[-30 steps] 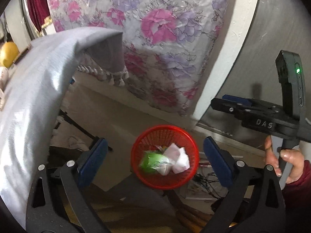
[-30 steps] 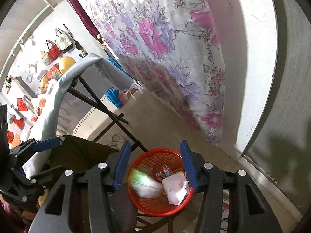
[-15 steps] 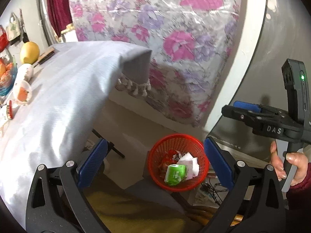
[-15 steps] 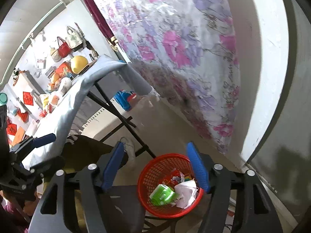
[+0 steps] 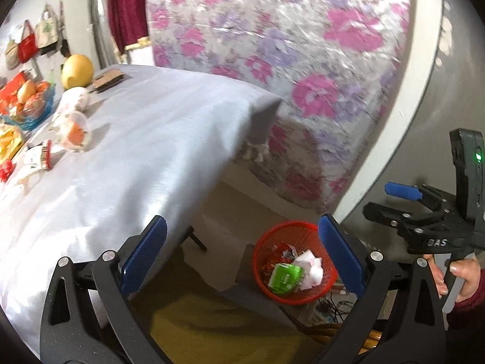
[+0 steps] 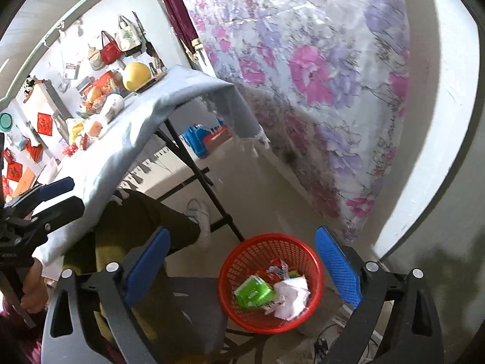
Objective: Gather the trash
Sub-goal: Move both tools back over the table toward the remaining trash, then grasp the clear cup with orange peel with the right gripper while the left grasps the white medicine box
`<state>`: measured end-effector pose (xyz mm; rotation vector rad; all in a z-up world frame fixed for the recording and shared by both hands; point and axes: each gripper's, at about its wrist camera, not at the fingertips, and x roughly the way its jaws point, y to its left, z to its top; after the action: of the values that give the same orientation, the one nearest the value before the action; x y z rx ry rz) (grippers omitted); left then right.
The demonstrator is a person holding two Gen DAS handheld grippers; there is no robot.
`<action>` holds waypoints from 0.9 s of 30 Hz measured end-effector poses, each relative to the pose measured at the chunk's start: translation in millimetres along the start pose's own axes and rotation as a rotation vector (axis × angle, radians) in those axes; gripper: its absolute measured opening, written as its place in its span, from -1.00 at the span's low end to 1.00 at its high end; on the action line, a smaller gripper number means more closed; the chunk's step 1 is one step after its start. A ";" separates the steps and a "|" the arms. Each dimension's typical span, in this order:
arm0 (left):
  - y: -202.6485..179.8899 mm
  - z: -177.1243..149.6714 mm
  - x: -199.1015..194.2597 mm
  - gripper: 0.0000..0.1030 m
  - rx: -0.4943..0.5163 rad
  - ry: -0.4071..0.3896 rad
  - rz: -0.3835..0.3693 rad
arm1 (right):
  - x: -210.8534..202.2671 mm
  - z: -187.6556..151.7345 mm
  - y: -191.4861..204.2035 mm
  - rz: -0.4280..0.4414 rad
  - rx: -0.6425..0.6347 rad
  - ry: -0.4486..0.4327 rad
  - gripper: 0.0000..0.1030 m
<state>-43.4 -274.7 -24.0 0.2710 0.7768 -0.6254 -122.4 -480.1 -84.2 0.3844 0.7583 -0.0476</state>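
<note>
A red mesh basket (image 5: 266, 244) (image 6: 263, 248) stands low on a grey seat beside the table. In it lie a green packet (image 5: 285, 277) (image 6: 253, 292), crumpled white paper (image 5: 310, 268) (image 6: 291, 298) and a few small wrappers. My left gripper (image 5: 242, 251) is open and empty, above and left of the basket. My right gripper (image 6: 242, 261) is open and empty, high over the basket; it also shows in the left wrist view (image 5: 403, 203). More litter lies on the table: a barcode wrapper (image 5: 41, 156) and clear plastic cups (image 5: 72, 127).
The table has a pale grey cloth (image 5: 136, 151) and folding legs (image 6: 197, 170). At its far end are a yellow pomelo (image 5: 77, 71) and a blue fruit bowl (image 5: 27, 103). A flowered mattress (image 5: 303, 60) leans on the wall. A grey chair seat (image 6: 188, 303) is below.
Both grippers have risen and swung left, away from the basket. The green packet, falling a second ago, now lies still in the basket. More of the tabletop shows.
</note>
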 end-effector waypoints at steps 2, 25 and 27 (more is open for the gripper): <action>14.9 0.8 -4.6 0.87 -0.034 -0.013 0.011 | -2.1 6.4 10.0 0.026 0.001 -0.015 0.85; 269.6 -7.5 -54.3 0.87 -0.460 -0.060 0.291 | 82.9 85.0 200.4 0.286 -0.159 0.056 0.88; 288.7 -8.6 -52.1 0.87 -0.490 -0.047 0.307 | 95.3 91.0 213.6 0.299 -0.166 0.069 0.88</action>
<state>101.1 -21.4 8.7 -0.0757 0.7988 -0.1404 45.4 -304.9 -19.9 0.3390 0.7604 0.3089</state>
